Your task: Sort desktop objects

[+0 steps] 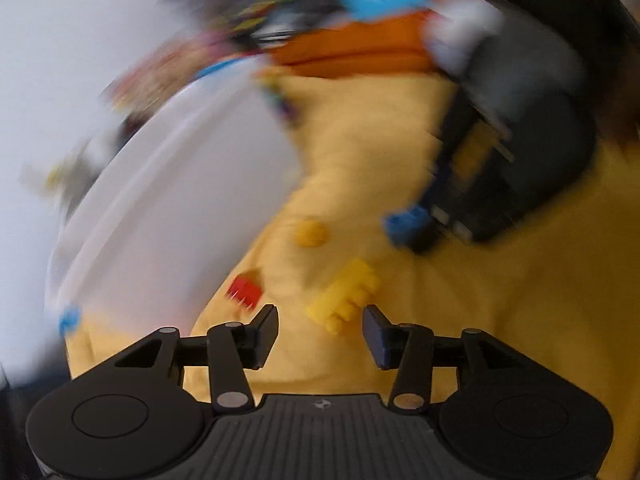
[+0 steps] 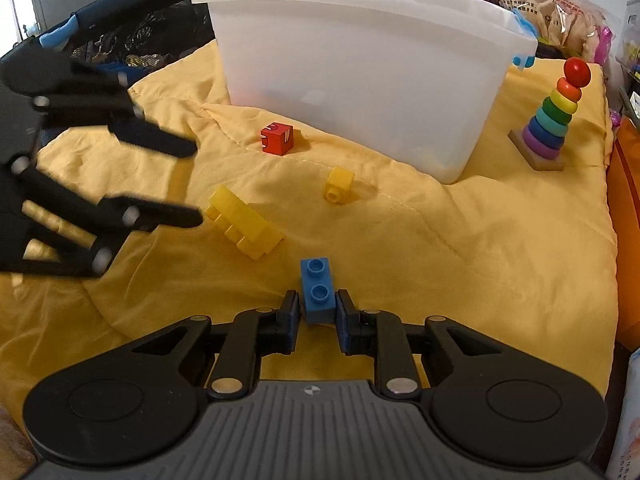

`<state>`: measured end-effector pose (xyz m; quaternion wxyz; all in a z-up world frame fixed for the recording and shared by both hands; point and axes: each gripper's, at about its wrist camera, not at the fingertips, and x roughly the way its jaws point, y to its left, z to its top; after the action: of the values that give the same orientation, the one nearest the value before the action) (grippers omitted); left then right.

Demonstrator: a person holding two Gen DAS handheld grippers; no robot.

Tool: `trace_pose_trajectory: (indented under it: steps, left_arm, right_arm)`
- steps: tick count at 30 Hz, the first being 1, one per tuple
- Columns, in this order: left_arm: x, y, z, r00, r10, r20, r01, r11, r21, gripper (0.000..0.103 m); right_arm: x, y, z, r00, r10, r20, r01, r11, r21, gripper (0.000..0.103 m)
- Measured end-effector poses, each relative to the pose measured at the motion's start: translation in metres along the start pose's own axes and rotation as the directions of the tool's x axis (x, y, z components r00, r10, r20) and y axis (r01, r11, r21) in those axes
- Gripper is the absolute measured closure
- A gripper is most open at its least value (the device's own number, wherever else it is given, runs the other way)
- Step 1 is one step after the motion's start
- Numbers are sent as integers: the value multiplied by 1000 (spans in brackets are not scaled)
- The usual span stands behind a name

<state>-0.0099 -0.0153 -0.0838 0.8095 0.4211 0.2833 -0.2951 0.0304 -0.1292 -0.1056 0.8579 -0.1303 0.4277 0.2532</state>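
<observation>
blue brick [image 2: 317,289] clamped | yellow bricks [image 2: 245,222], red cube [image 2: 277,139] on blanket

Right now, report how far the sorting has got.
Done: cannot tell; the white bin is translucent and its contents are unclear. In hand: right gripper closed on the blue brick; left gripper open near the long yellow brick. Left on the cloth: small yellow brick, red cube.

Print on the snack bags [image 2: 560,12] seems unreadable.
</observation>
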Motion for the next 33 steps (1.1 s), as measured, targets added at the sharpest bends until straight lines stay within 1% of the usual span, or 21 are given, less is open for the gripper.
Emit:
trace_pose_trajectory:
  steps: [1, 3, 6, 7, 8, 10, 11, 12, 14, 15, 17, 18, 19, 20, 22, 24, 26, 27, 29, 32, 33]
  left_arm:
    - [5, -9, 1, 1000, 7, -13, -6, 997, 80, 52]
    - [16, -17, 3, 1000, 22, -19, -18, 983, 182, 52]
    - [25, -14, 5, 1000, 29, -7, -27, 975, 220, 52]
    - [27, -10, 7, 1000, 7, -9, -5, 977, 214, 62]
    - [28, -3, 9, 999, -38, -21, 41, 982, 182, 78]
    - [32, 14, 12, 992, -109, -57, 111, 993, 46, 79]
    - [31, 22, 14, 988, -139, -69, 137, 990, -33, 79]
    - [29, 31, 12, 982, -177, -69, 167, 977, -132, 79]
    - [19, 52, 6, 967, -252, -30, 224, 904, -365, 79]
    - [15, 60, 0, 957, -290, -9, 252, 846, -471, 79]
    - [12, 69, -15, 939, -342, 37, 285, 713, -641, 79]
    - [14, 71, -23, 933, -357, 48, 286, 655, -699, 79]
    - [16, 70, -30, 931, -362, 53, 278, 608, -743, 79]
    - [17, 66, -36, 936, -349, 39, 252, 592, -765, 78]
    - [21, 61, -41, 946, -325, -15, 188, 583, -791, 77]
    - [18, 60, -47, 953, -301, -20, 159, 558, -815, 73]
    - [14, 63, -51, 962, -270, -38, 120, 544, -831, 59]
    - [11, 65, -54, 967, -252, -47, 100, 541, -835, 57]
    - [10, 68, -59, 971, -225, -78, 57, 536, -842, 55]
    - [7, 75, -66, 975, -206, -89, 31, 518, -855, 55]
    - [3, 76, -67, 976, -197, -92, 24, 519, -855, 55]
  right_arm:
    - [0, 0, 0, 1000, 0, 1, 0, 1000, 1, 81]
    - [0, 1, 0, 1000, -1, 3, 1, 1000, 4, 81]
    - [0, 2, 0, 1000, -3, 1, 3, 1000, 4, 81]
    - [0, 2, 1, 1000, -2, 1, 2, 1000, 7, 81]
    - [0, 2, 1, 1000, -2, 1, 2, 1000, 10, 81]
    - [0, 2, 0, 1000, -2, 3, 2, 1000, 10, 81]
    - [0, 2, 0, 1000, -1, 3, 1, 1000, 11, 81]
    - [0, 2, 0, 1000, 0, 3, 0, 1000, 11, 81]
    - [0, 3, 0, 1000, 0, 4, 0, 1000, 11, 81]
    - [-1, 2, 0, 1000, 2, 4, -2, 1000, 12, 81]
    - [0, 2, -1, 1000, 4, 6, -4, 1000, 15, 81]
    - [-1, 2, -1, 1000, 6, 7, -6, 1000, 16, 81]
    - [-1, 2, -1, 1000, 7, 8, -7, 1000, 18, 81]
    - [0, 2, -1, 1000, 8, 8, -8, 1000, 18, 81]
    - [0, 2, -2, 1000, 8, 9, -8, 1000, 15, 81]
    - [-1, 2, -1, 1000, 8, 8, -8, 1000, 10, 81]
    - [-1, 2, -1, 1000, 9, 8, -9, 1000, 9, 81]
    - [-1, 1, -1, 1000, 9, 8, -9, 1000, 8, 81]
    - [-1, 1, -1, 1000, 10, 8, -11, 1000, 10, 81]
    - [-1, 0, -1, 1000, 13, 7, -13, 1000, 10, 81]
    - [-1, 0, -1, 1000, 13, 7, -13, 1000, 8, 81]
